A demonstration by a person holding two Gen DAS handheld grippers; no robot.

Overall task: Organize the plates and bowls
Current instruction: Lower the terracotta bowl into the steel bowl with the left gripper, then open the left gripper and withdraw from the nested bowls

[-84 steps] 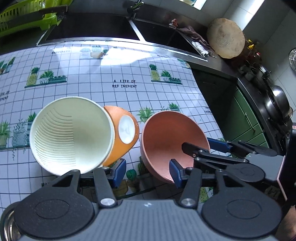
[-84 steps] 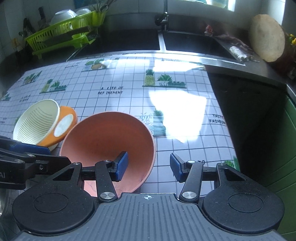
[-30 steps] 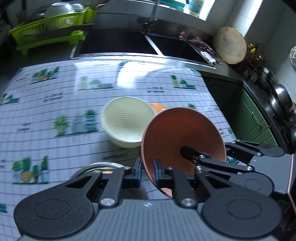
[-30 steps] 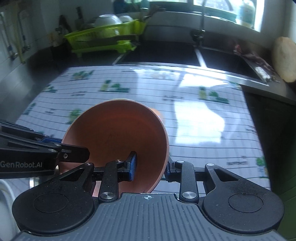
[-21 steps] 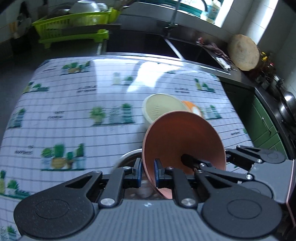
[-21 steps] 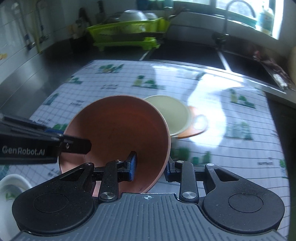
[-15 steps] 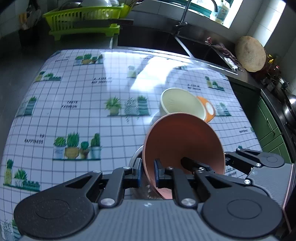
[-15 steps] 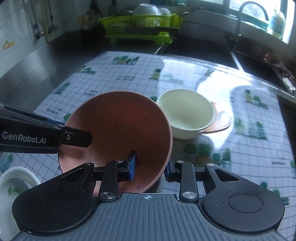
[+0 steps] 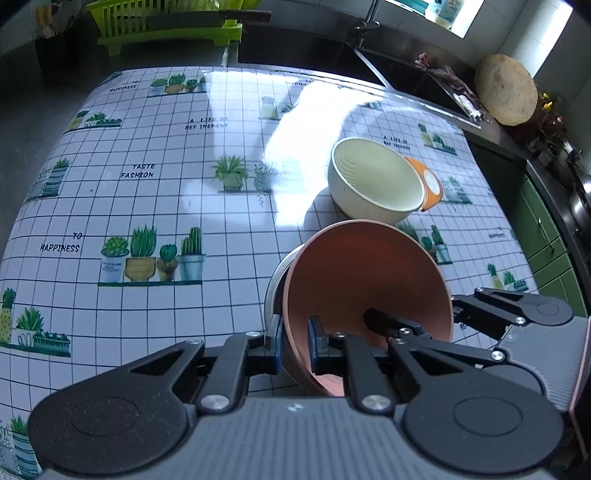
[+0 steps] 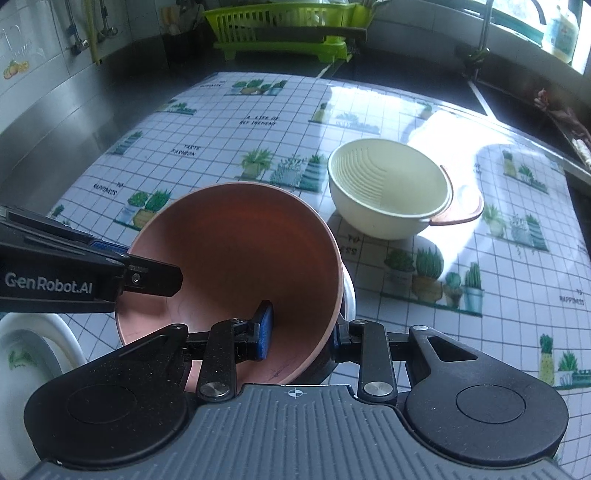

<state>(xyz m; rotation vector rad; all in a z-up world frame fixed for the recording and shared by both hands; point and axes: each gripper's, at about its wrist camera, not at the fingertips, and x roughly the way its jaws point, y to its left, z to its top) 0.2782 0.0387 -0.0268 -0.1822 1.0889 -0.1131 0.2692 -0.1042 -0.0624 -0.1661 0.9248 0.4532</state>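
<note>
A terracotta bowl [image 9: 364,280] [image 10: 236,258] hangs tilted just above the tablecloth, held by both grippers. My left gripper [image 9: 294,341] is shut on its near-left rim. My right gripper [image 10: 301,332] is shut on the opposite rim and shows in the left wrist view as black arms at the right. Under the bowl lies a steel bowl [image 9: 275,284], with only its rim showing. Farther back a cream ribbed bowl [image 9: 375,181] [image 10: 389,192] leans on an orange bowl [image 9: 428,182] [image 10: 461,210].
A white dish [image 10: 26,354] with a green print lies at the near left. The plant-print tablecloth [image 9: 147,184] covers the counter. A green dish rack [image 10: 284,26] stands at the back, beside a dark sink [image 9: 314,51]. A round wooden board [image 9: 506,94] leans at the far right.
Both grippers have carried the terracotta bowl left and downward, away from the cream bowl, which now lies farther back and to the right. The grips have not changed.
</note>
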